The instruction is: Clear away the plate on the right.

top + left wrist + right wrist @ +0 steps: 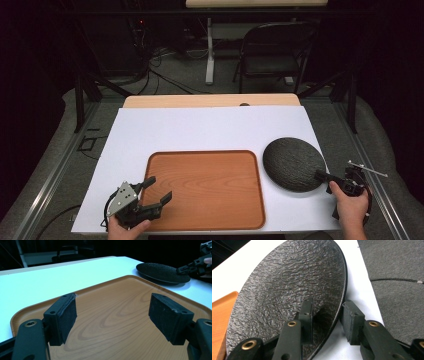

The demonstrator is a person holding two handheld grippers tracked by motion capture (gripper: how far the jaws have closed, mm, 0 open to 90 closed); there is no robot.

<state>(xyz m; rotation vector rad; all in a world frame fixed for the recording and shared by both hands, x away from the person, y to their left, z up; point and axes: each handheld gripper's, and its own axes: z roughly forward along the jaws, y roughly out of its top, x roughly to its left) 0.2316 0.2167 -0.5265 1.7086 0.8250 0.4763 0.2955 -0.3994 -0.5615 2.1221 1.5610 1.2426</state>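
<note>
Desk holdings: one wooden tray, one black textured plate, two hand-held tools.

We list a white-covered desk [200, 127] carrying a bare wooden tray [207, 187] at centre front and a round black plate [292, 164] just to its right, near the desk's right edge and apart from the tray. We note the left tool [156, 191] over the tray's near-left corner, its jaws spread wide with nothing between them; its own view shows only tray wood past the pads [63, 318]. We record the right tool [324, 176] at the plate's near-right rim, jaws narrowed with one either side of the rim, gripping it. Beyond the desk we list a folding chair [272, 50], a table leg [210, 50] and floor cables [165, 75].
</note>
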